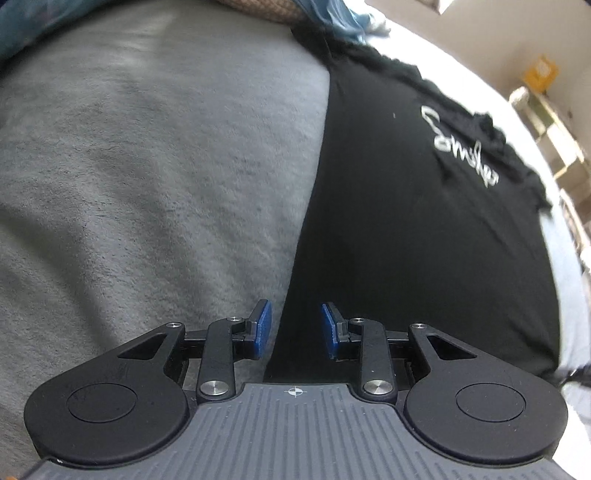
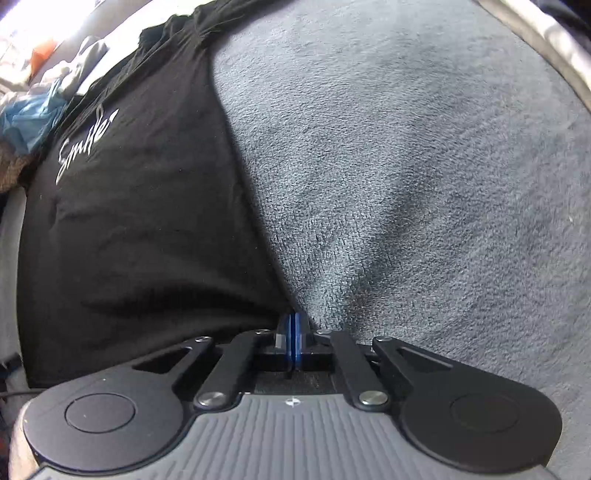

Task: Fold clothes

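Lying flat, one black T-shirt (image 1: 406, 229) (white script), one grey blanket (image 1: 147, 184)

Bedroom: fleece blanket (image 1: 147, 166), clothes pile (image 2: 33, 114)

grey fleece blanket (image 1: 147, 166), beige wall (image 1: 480, 33), bright daylight

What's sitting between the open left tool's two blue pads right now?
In the left wrist view, the left tool is open, and between its pads shows only the black shirt's edge, beside the grey blanket.
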